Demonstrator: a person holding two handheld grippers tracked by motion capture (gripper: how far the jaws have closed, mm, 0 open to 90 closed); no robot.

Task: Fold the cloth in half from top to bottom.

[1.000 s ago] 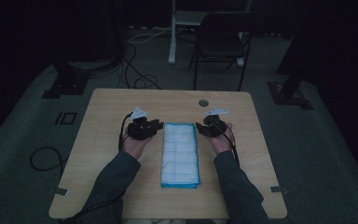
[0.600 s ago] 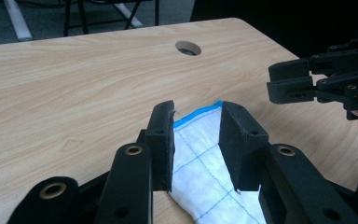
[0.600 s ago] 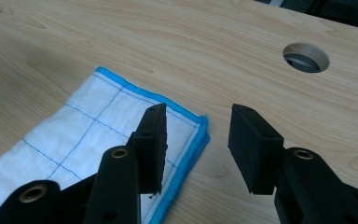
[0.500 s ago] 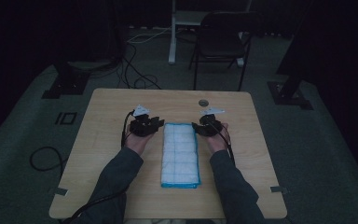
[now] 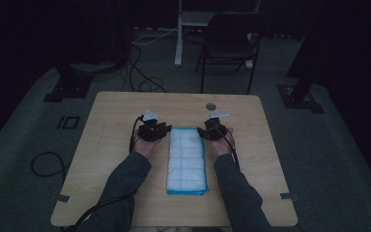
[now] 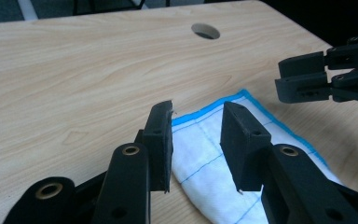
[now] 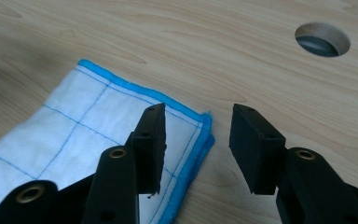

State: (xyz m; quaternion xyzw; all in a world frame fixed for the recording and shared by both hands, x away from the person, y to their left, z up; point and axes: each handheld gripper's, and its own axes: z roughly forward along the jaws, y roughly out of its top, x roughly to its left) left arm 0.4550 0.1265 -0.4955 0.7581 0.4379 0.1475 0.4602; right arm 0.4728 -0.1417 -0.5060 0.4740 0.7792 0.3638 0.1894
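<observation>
Two risks I see: on the table (image 5: 116,159), the folded cloth (image 5: 187,159) lies at frame centre, and my left gripper (image 6: 196,135), fingers just widening, and right gripper (image 7: 196,140), fingers half-open and empty, may pinch one layer only.

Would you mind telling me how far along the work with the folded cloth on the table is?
Done: the white, blue-edged quilted cloth lies folded into a long strip on the wooden table. In hand: the left claw and the right claw stand open at its two far corners, the left one's jaws having just been opening, nothing gripped. Left: probably pinching both corners for the next fold.
</observation>
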